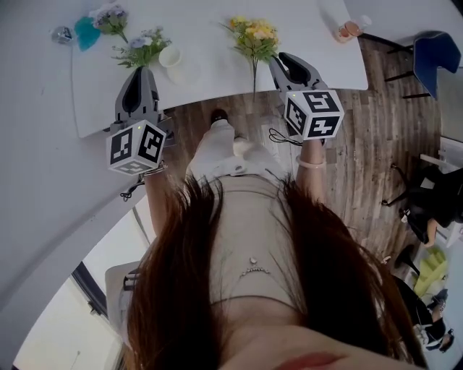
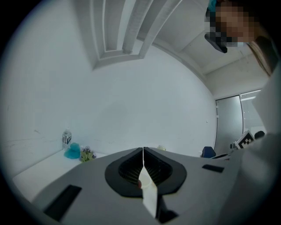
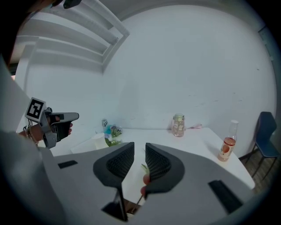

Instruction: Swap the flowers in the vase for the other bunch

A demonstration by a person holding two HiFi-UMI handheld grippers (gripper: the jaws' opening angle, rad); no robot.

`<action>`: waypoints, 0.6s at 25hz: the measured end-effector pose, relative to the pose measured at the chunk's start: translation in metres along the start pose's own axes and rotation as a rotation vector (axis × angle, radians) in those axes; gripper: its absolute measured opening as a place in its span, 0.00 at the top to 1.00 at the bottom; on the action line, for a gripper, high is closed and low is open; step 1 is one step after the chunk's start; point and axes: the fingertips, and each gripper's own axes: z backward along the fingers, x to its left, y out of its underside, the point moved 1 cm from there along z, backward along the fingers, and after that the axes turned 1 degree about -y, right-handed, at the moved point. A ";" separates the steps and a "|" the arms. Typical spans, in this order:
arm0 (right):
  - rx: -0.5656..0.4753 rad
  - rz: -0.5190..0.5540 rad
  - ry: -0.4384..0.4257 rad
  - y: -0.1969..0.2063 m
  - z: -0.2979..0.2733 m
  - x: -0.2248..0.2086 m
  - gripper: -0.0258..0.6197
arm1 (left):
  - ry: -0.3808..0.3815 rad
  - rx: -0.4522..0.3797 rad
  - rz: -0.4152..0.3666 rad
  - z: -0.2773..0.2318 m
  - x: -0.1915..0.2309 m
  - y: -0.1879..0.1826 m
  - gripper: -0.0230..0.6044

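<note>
A yellow flower bunch (image 1: 255, 36) lies on the white table (image 1: 318, 65), its stem reaching back over the near edge. My right gripper (image 1: 283, 61) hangs just right of that stem with its jaws a little apart. In the right gripper view (image 3: 139, 151) a bit of green stem (image 3: 144, 167) shows low in the gap, and the pads do not press on it. A purple bunch (image 1: 142, 47) lies beside a white cup-like vase (image 1: 171, 56). My left gripper (image 1: 141, 72) is just short of it, jaws together (image 2: 143, 151), with nothing seen held.
More purple flowers (image 1: 110, 18), a teal object (image 1: 87, 32) and a small bottle (image 1: 61, 34) sit at the table's far left. A jar (image 3: 178, 125) and a pink drink bottle (image 3: 226, 147) stand on the right. A blue chair (image 1: 438, 50) is beyond the table's right end.
</note>
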 end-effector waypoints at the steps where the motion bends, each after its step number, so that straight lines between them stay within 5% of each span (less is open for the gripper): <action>1: 0.010 -0.006 0.004 0.001 -0.004 -0.002 0.82 | -0.002 0.002 0.000 -0.004 0.004 0.000 0.95; 15: 0.222 -0.135 0.085 0.043 -0.068 -0.034 0.67 | -0.022 0.053 0.014 -0.056 0.060 0.001 0.95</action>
